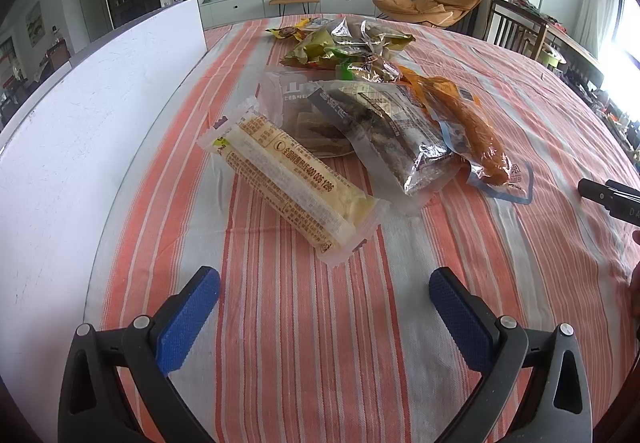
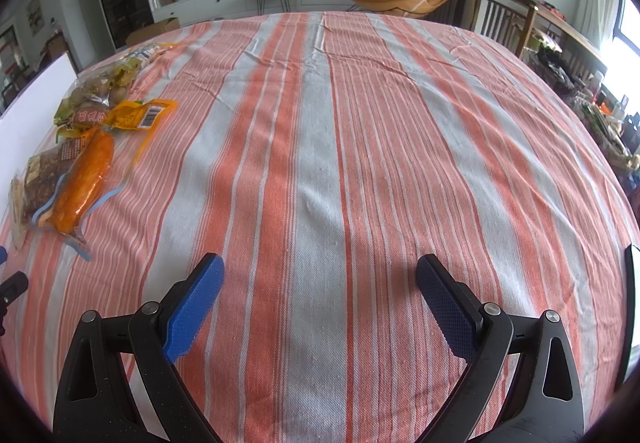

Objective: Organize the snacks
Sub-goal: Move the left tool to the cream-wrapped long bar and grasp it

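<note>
A pile of packaged snacks lies on the striped tablecloth (image 1: 304, 343). Nearest in the left wrist view is a long pale bar in clear wrap (image 1: 292, 179). Behind it lie a dark seaweed-like pack (image 1: 392, 131), an orange sausage pack (image 1: 472, 127) and several green and yellow packets (image 1: 344, 47). My left gripper (image 1: 324, 283) is open and empty, just short of the pale bar. My right gripper (image 2: 320, 275) is open and empty over bare cloth. The sausage pack (image 2: 82, 183) and the yellow packet (image 2: 134, 115) lie far to its left.
A white box wall (image 1: 92, 115) stands along the left of the table. The right gripper's black tip (image 1: 608, 199) shows at the right edge of the left wrist view. The cloth (image 2: 360, 163) stretches wide ahead of the right gripper. Chairs and a cluttered table stand beyond.
</note>
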`<state>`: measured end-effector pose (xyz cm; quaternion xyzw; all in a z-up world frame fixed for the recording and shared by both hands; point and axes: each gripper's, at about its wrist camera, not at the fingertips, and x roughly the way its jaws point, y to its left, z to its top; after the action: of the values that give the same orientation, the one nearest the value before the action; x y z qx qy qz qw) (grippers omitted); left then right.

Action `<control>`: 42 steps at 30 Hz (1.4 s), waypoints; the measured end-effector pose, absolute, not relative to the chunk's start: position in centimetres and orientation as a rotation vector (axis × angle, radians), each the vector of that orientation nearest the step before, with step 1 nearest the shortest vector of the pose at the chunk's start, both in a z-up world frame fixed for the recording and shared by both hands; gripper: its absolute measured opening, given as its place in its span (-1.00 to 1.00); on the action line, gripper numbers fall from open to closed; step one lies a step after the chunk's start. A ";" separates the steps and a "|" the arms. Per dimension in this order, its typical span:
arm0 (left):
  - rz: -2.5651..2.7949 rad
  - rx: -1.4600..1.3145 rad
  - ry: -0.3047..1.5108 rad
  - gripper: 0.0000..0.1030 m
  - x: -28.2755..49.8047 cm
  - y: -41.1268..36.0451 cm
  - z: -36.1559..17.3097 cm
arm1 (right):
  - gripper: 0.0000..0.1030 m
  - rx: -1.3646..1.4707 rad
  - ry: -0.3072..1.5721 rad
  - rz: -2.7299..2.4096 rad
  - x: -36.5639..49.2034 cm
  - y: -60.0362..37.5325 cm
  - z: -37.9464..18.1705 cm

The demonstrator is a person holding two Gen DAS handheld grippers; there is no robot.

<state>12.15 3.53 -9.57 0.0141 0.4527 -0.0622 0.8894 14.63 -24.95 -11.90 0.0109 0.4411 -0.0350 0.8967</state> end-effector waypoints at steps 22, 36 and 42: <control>-0.114 0.016 0.937 1.00 11.6 4.1 -9.3 | 0.91 0.024 0.913 -0.072 14.6 -25.0 -11.9; 0.007 -0.269 0.959 0.99 15.2 7.5 -8.0 | 0.91 0.025 0.912 -0.071 14.6 -25.0 -11.9; 0.081 -0.241 0.995 0.99 17.7 7.6 -8.7 | 0.91 0.026 0.912 -0.071 14.6 -24.9 -11.9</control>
<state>17.73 7.58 -8.75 -0.1154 0.4758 0.0389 0.8711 14.63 -24.95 -11.89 0.0123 0.4402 -0.0342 0.8971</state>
